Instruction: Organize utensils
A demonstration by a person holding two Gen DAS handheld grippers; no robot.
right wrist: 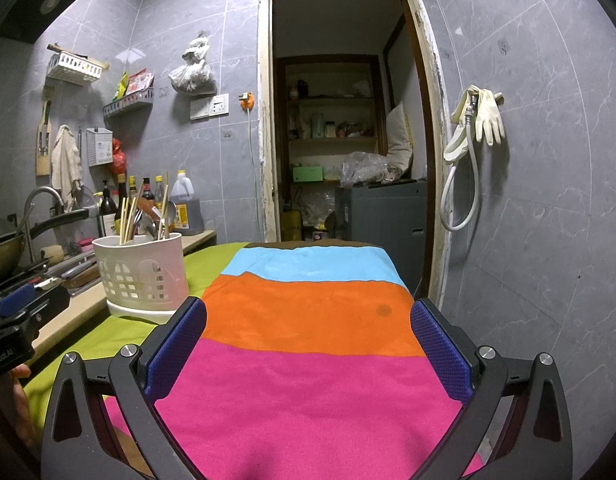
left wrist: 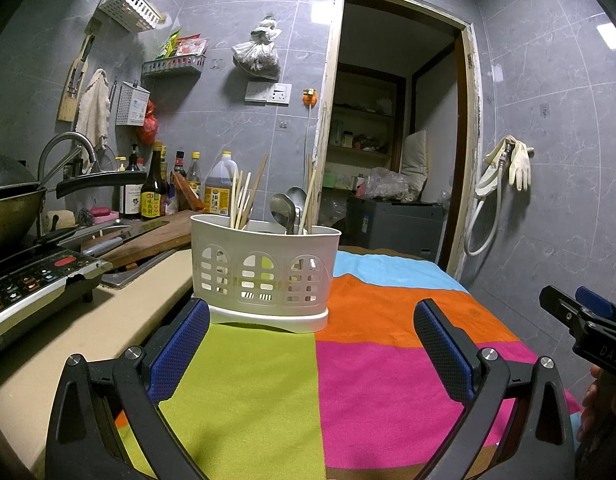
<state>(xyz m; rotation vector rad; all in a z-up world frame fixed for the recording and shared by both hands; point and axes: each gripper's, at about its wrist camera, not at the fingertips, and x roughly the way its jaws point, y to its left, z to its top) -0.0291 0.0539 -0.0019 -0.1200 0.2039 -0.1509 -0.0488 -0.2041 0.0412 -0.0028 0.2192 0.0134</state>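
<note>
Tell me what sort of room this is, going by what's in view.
Most likely a small home kitchen: a wok on a cooker beside a sink tap, sauce bottles along the tiled wall, and a utensil caddy holding chopsticks and spoons.

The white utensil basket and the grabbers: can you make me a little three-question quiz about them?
1. True or false: the left gripper is holding a spoon.
2. What stands in the utensil basket: A) chopsticks and spoons, B) forks only, C) nothing?
3. Which colour of the striped cloth lies between the right gripper fingers' bases?

Key: 1 false, both grippers are open and empty. 2 A. 3 pink.
</note>
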